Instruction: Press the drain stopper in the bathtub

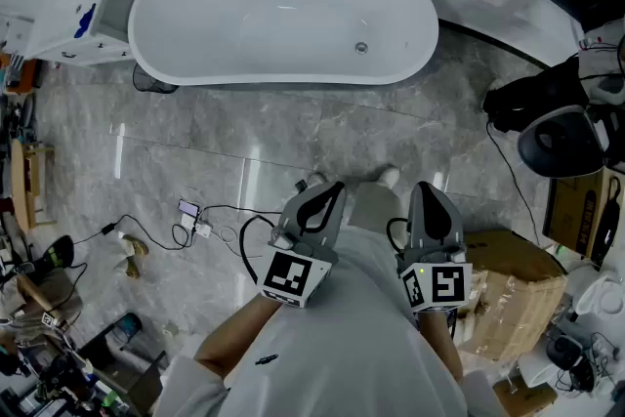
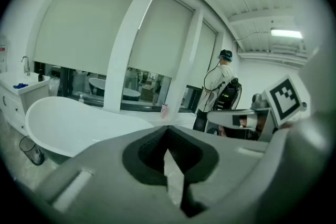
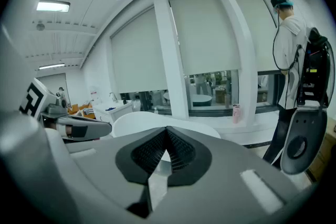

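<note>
The white oval bathtub (image 1: 254,15) stands on the grey marble floor at the top of the head view. Its small round metal drain stopper (image 1: 360,47) sits in the tub bottom towards the right end. Both grippers are held close to the person's body, well short of the tub. My left gripper (image 1: 325,192) and my right gripper (image 1: 428,192) point towards the tub, jaws closed with nothing between them. The tub rim (image 2: 63,120) shows beyond the shut left gripper (image 2: 168,136) in the left gripper view. In the right gripper view the tub (image 3: 139,122) lies behind the shut right gripper (image 3: 167,134).
A cardboard box (image 1: 513,288) sits right of the person. Cables and a power strip (image 1: 195,222) lie on the floor at left. A black bag and a chair (image 1: 557,117) stand at right, a white washstand (image 1: 68,20) at far left. Another person (image 3: 291,55) stands by the window.
</note>
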The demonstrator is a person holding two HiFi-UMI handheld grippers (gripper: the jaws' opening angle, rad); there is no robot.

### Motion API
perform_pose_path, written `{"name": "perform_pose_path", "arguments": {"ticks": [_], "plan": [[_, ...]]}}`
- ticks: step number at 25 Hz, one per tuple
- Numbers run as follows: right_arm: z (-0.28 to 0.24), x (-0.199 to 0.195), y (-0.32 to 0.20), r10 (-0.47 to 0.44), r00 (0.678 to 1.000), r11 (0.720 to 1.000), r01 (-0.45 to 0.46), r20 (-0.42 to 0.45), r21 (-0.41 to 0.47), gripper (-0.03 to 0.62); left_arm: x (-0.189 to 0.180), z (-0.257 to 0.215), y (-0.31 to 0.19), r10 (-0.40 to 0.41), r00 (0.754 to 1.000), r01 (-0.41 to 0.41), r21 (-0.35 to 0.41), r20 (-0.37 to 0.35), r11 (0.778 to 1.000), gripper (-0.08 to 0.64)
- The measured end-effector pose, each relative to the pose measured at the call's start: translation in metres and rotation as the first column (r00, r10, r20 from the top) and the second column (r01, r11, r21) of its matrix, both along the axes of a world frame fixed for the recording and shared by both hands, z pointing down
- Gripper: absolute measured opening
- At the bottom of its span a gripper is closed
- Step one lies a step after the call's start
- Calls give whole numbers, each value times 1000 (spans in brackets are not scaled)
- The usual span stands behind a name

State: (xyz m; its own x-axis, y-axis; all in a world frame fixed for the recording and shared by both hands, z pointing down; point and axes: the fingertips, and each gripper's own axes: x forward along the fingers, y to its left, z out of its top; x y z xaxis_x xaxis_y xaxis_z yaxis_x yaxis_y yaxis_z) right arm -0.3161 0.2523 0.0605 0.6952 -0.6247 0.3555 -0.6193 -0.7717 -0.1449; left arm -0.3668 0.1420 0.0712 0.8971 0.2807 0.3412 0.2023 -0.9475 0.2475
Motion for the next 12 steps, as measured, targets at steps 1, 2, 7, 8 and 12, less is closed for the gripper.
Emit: {"name": "perform_pose_path", "arguments": {"ticks": [1, 2, 7, 8, 12], "plan": [[-2, -12, 5, -13, 1000, 1000, 13, 1, 10, 5, -13, -2, 10, 9, 1000, -9, 9, 10, 1000, 3], [-5, -24, 11, -26, 1000, 999, 26, 2, 18, 5, -25, -4, 20, 16, 1000, -16, 17, 19, 1000, 3], [-14, -83, 49, -96, 995, 995, 96, -7, 31, 5, -90, 1, 75, -11, 997, 9, 20, 71, 1000, 3], [-13, -95, 62, -110, 994, 993, 110, -6, 31, 5, -103, 4, 89, -25, 996, 23, 21, 83, 999, 3], [-5, -145, 133, -134, 991, 991, 134, 16, 4, 5, -151, 15, 162, -37, 991, 36, 6, 128, 999, 3]]}}
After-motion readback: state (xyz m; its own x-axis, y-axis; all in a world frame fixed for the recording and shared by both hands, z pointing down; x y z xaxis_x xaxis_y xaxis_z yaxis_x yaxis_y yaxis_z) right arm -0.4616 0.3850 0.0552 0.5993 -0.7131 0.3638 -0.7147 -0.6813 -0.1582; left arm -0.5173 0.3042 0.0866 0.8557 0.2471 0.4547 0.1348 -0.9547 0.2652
